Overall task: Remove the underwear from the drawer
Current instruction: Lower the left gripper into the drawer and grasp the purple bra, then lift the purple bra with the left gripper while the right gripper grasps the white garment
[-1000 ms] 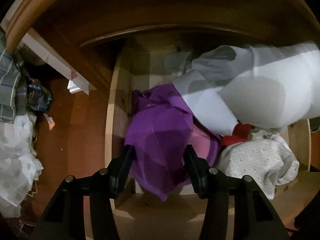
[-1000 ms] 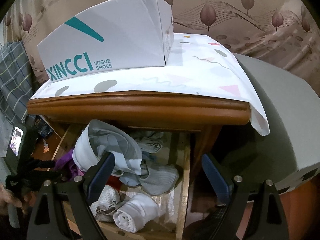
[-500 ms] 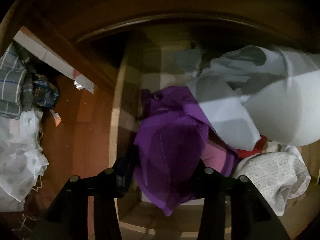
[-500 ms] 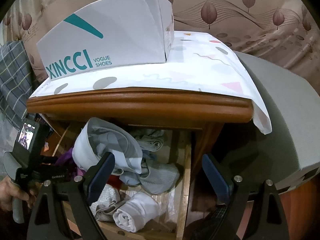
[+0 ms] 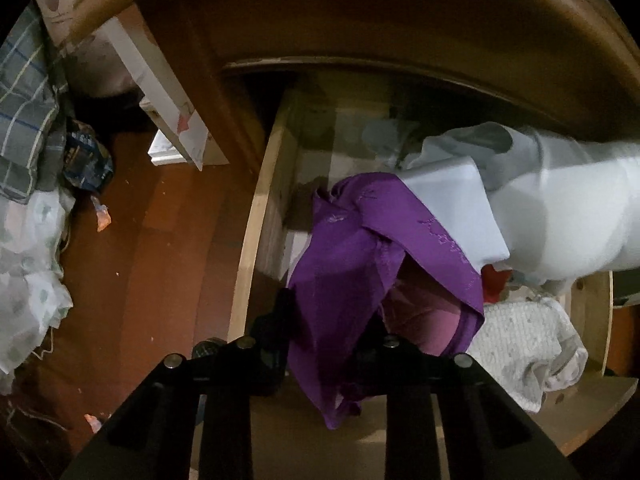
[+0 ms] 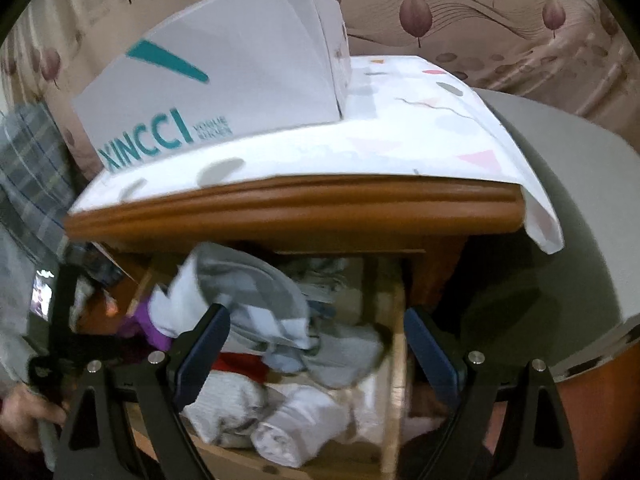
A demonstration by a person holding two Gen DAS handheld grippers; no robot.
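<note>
Over the open drawer (image 5: 256, 216), seen from the left wrist, the left gripper (image 5: 328, 324) had its jaws drawn in on the purple underwear (image 5: 360, 264), the cloth pinched between them and hanging down past the near drawer front. That garment draped at the drawer's left side, its far edge tucked under a pale grey-white garment (image 5: 560, 216); a red scrap (image 5: 496, 284) and a speckled white cloth (image 5: 524, 344) lay to the right.

From the right wrist, the right gripper (image 6: 316, 348) hung above the drawer's (image 6: 394, 364) near right part with its blue-padded jaws spread wide, touching nothing. Between them lay the heaped grey clothing (image 6: 256, 292) and a rolled white cloth (image 6: 304, 424). Purple fabric (image 6: 138, 320) showed at far left beside the other handheld tool. A shoe box (image 6: 224, 80) sat on the nightstand's patterned cover (image 6: 420, 136).
</note>
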